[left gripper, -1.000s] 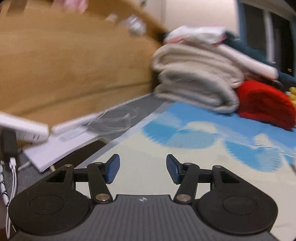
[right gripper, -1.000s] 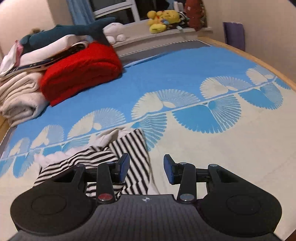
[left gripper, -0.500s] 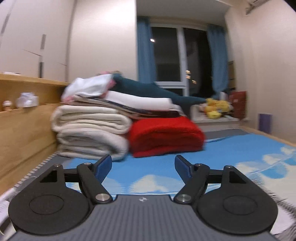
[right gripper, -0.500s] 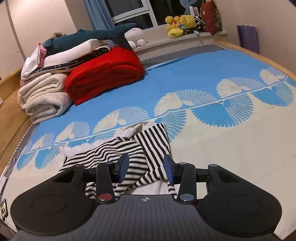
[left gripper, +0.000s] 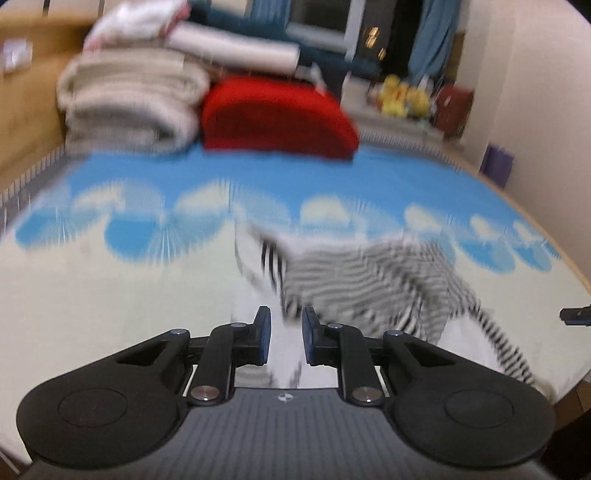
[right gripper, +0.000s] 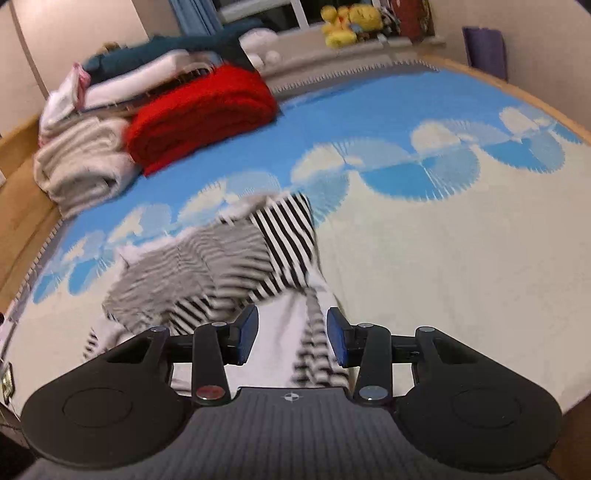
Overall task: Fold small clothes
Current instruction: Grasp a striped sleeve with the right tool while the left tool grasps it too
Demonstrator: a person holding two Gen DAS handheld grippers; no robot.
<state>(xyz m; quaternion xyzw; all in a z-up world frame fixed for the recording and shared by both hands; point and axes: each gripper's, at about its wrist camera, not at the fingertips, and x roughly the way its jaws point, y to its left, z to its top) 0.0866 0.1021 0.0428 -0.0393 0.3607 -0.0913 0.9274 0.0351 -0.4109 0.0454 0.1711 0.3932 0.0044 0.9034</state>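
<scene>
Left tool is now pointing down at the bed, having swung round from the headboard side a second ago; its fingers are standing narrowly spread, pinching nothing, just short of the striped garment. Right tool is hovering wider spread over the garment's near edge, closer than before. The garment is lying crumpled and unfolded on the bedspread. Both tools are converging, so folding is judged about to begin. Beyond, the red blanket is sitting well apart.

Home bedroom: bed with blue-cream patterned cover, folded blankets stacked, red blanket, plush toys on windowsill, curtains.
</scene>
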